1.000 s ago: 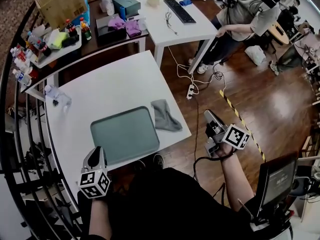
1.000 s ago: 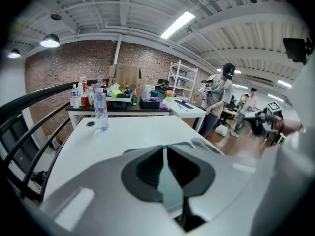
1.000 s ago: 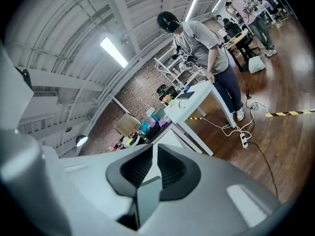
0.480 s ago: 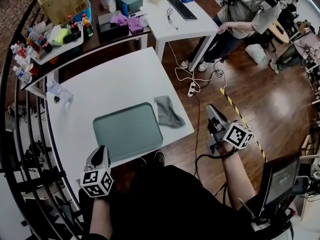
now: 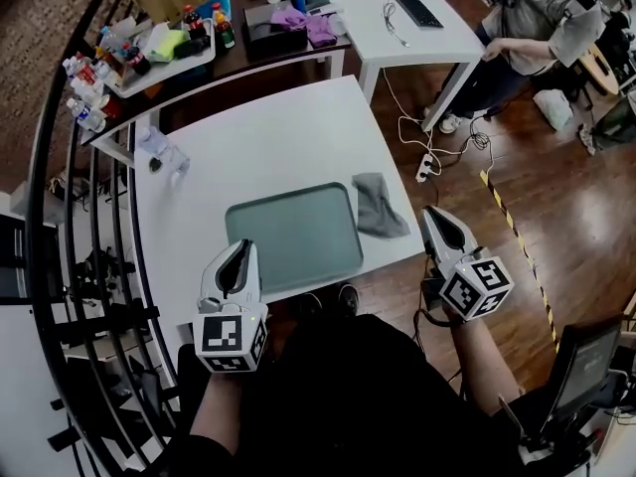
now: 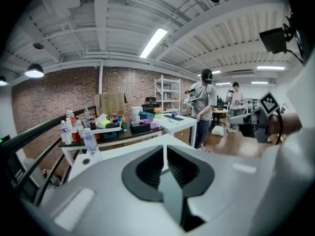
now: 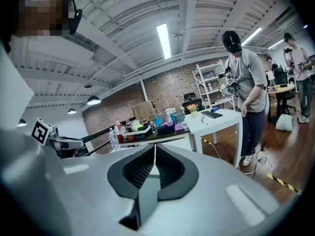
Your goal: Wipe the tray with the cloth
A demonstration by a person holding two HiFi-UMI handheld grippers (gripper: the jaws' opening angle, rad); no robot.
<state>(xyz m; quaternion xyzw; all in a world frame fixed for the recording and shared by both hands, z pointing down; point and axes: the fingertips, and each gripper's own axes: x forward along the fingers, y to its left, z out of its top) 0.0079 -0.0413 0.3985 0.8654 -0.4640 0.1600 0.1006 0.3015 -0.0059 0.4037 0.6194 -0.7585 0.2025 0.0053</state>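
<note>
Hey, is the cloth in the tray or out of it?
Out. The cloth lies bunched up on the table, just beside the tray's right edge, and the tray itself holds nothing.

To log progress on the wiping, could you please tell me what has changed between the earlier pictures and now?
The left claw and right claw rose and moved in toward the table; each is shut and empty. Nothing was taken or released. The cloth stays beside the tray, untouched.
</note>
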